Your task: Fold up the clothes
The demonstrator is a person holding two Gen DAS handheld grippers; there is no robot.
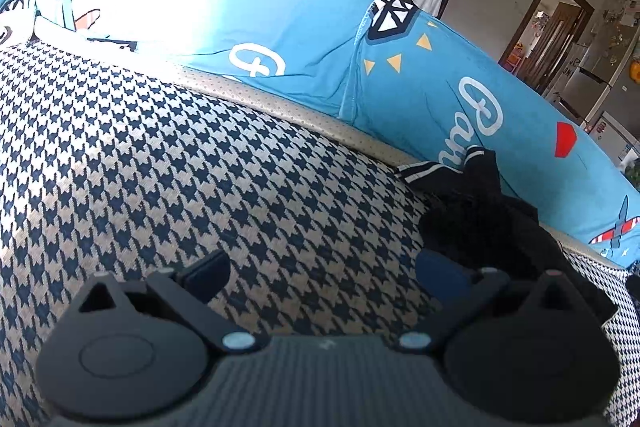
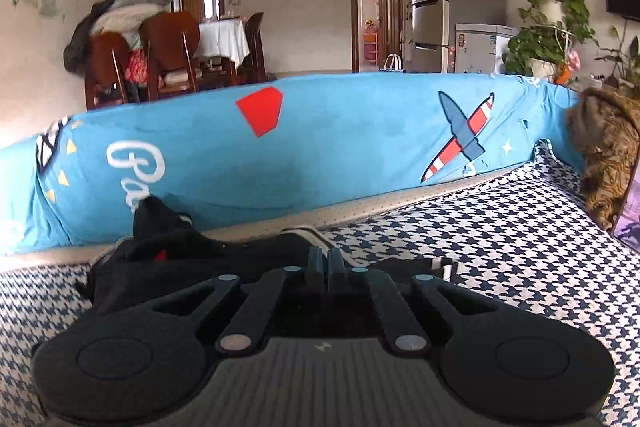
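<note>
Black garment (image 2: 168, 259) looks soft, light & floppy, best taken by striped cuff (image 2: 446, 267); right gripper (image 2: 324, 259) pinched narrow, probably on cloth, left gripper (image 1: 320, 277) wide, empty.

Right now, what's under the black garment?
The black garment lies on the houndstooth cover, against the blue backrest. Anything beneath its bunched folds is hidden. The right gripper is shut on its edge.

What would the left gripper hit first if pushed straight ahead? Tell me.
Most likely the houndstooth cushion cover: the open left gripper points low across it, with nothing between its fingers. Beyond lies the blue printed sheet. The black garment sits off to its right; depth is uncertain.
</note>
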